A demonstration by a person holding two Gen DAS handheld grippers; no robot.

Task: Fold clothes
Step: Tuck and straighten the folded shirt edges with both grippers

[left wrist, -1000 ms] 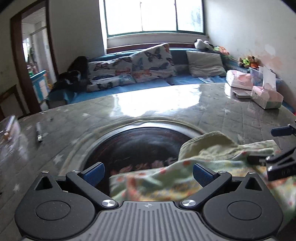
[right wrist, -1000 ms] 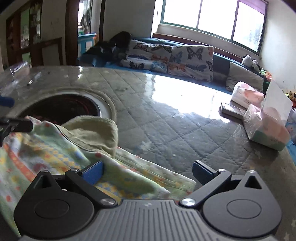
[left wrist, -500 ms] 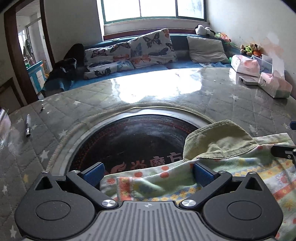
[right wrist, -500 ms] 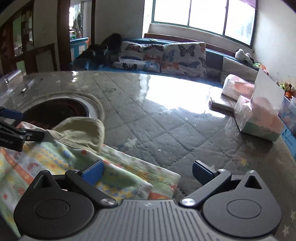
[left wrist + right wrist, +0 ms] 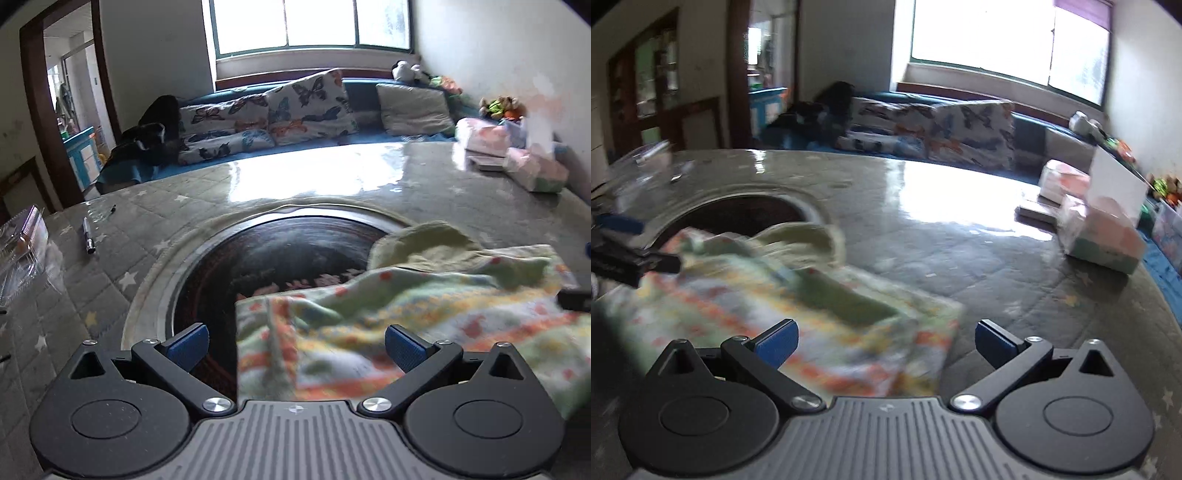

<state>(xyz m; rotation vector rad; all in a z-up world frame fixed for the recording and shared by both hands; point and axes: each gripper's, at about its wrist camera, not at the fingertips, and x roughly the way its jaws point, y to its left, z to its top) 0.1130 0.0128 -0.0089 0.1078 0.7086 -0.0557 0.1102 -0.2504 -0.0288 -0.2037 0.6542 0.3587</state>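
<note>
Your left gripper (image 5: 295, 345) and right gripper (image 5: 884, 339) both stand with jaws released, the patterned garment (image 5: 406, 314) lying between each pair.

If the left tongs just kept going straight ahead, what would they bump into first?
Probably the flowery cloth. It already lies between the open left tongs, right in front of them. Beyond it comes the dark round plate set in the table, though depth is hard to judge.

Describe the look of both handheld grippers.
The left gripper and right gripper match: black linkage arms with silver pivot screws, blue ribbed finger pads, round black housings either side of a grey ribbed centre plate bearing a small crosshair mark. No cables or sleeves visible.
</note>
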